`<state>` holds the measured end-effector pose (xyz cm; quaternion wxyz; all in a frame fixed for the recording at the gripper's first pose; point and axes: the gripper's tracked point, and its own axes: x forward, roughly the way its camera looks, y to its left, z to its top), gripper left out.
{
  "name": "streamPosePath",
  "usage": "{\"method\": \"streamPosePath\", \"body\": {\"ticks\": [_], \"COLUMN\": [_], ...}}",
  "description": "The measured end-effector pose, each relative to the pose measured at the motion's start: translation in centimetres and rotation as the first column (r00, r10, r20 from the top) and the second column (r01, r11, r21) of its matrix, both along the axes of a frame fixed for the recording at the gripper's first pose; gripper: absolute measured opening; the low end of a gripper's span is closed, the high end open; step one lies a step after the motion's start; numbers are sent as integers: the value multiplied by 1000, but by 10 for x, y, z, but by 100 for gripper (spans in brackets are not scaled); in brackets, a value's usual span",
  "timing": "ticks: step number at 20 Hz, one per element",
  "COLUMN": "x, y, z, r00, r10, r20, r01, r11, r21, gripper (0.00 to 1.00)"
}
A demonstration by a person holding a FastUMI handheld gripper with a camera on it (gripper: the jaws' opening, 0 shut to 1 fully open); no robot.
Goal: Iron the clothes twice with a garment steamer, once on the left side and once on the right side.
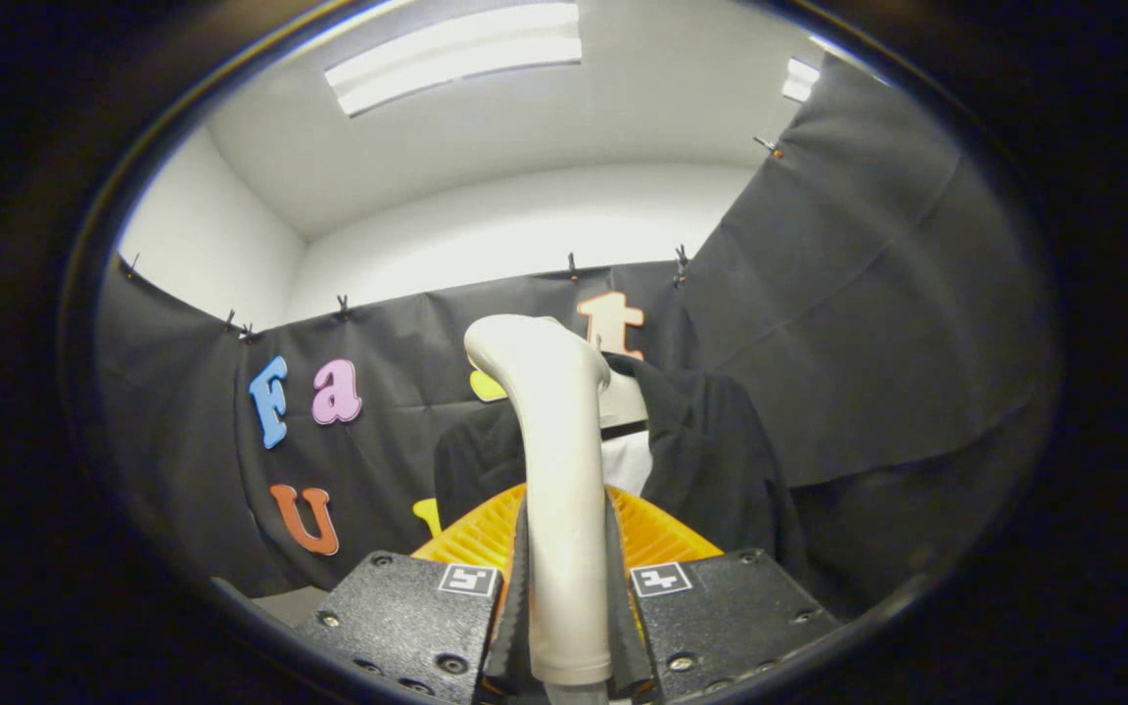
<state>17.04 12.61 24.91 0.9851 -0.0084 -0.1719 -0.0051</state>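
The gripper (pixel 564 627) pinches the garment steamer's white handle (pixel 556 470) between both fingers, its orange head (pixel 657 534) raised before the dark jacket (pixel 711 460) hanging beyond. Steaming looks about to begin; next, the head must meet one side.

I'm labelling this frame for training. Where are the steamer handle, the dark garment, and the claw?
steamer handle (pixel 561 460): gripper view, middle of its pale shaft.
dark garment (pixel 721 460): gripper view, its front panel beyond the handle.
claw (pixel 564 627): gripper view, midway between its fingers, shut on the handle.

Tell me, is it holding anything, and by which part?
Yes: the gripper is shut on the garment steamer, clamping the lower part of its upright handle.
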Motion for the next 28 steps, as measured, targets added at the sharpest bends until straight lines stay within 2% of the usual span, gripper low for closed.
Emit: {"method": "streamPosePath", "body": {"ticks": [3, 7, 11, 16, 20, 28], "x": [21, 49, 81, 110, 111, 103], "y": [5, 18, 33, 38, 39, 30], "z": [21, 26, 16, -4, -23, -74], "r00": [998, 995, 993, 979, 963, 945], "r10": [-21, -49, -101, -205, -269, -326], "r20": [55, 90, 67, 22, 24, -22], "r01": [23, 57, 110, 205, 266, 300], "r11": [999, 995, 984, 956, 926, 891], "r21": [-26, -86, -144, -212, -267, -340], "gripper": [36, 36, 36, 36, 36, 37]}}
